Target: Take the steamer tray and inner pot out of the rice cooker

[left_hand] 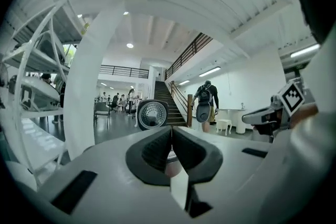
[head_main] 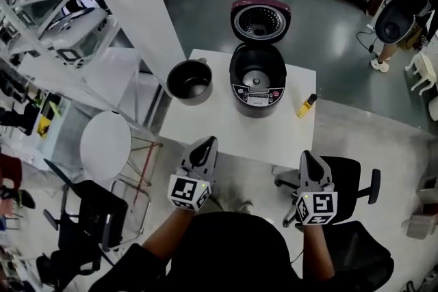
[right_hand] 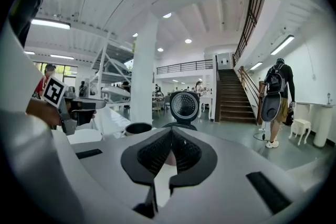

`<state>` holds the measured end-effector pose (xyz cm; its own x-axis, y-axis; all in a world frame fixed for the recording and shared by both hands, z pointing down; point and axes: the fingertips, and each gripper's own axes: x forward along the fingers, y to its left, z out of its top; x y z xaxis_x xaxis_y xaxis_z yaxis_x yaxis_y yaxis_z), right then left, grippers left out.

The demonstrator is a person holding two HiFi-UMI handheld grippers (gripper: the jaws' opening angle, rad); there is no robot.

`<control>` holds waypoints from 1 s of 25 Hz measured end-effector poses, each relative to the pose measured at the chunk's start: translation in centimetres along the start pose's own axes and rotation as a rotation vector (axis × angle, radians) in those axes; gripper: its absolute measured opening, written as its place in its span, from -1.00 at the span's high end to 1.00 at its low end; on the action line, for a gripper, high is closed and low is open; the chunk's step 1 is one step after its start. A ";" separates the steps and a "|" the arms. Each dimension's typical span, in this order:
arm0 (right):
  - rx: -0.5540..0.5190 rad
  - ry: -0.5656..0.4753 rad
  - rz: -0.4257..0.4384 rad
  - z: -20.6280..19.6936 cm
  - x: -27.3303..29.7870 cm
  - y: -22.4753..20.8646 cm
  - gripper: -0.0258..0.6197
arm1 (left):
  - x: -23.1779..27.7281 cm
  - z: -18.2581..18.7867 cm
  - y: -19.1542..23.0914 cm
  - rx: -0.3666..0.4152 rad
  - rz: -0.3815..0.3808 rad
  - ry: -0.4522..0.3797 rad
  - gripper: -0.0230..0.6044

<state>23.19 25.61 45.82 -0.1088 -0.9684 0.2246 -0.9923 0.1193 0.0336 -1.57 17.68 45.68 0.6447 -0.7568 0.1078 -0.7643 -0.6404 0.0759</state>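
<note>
White square table (head_main: 220, 126) is seen bearing one open dark round rice cooker (head_main: 257, 82), one dark metal inner pot (head_main: 189, 81) just left of it, and one small yellow bottle (head_main: 306, 104). Left gripper (head_main: 207, 142) and right gripper (head_main: 307, 156) are held clenched, empty, before it.

Rice cooker (head_main: 257, 89) looked glossy dark plastic; inner pot (head_main: 189, 81), L of it, dull dark metal; table (head_main: 226, 133) under it matt white.

No writing can be read anywhere, not even on the rice cooker (head_main: 257, 99).
</note>
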 end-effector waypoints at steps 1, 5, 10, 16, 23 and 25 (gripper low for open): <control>0.019 -0.005 -0.001 0.0 -0.3 0.1 0.92 | -0.3 -0.1 -0.3 -0.022 -0.007 0.001 0.91; 0.049 -0.041 -0.016 0.5 -1.0 0.0 0.92 | -1.2 -0.3 -0.1 -0.061 0.015 -0.011 0.91; 0.002 -0.068 -0.010 1.8 -2.4 0.2 0.92 | -3.1 -1.3 -0.9 -0.064 0.055 -0.011 0.91; 0.031 -0.054 -0.006 0.6 -3.4 -0.1 0.92 | -4.8 -2.8 -1.8 -0.103 0.099 -0.008 0.91; 0.037 -0.042 0.006 0.0 -4.2 -0.2 0.92 | -6.0 -4.4 -1.8 -0.114 0.136 0.018 0.91; 0.034 -0.038 0.008 -0.2 -4.3 -0.3 0.92 | -6.3 -4.7 -1.8 -0.118 0.146 0.024 0.91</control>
<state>23.98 29.82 45.04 -0.1181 -0.9752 0.1871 -0.9928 0.1200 -0.0012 -4.29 24.22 49.56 0.5277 -0.8361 0.1496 -0.8466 -0.5034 0.1729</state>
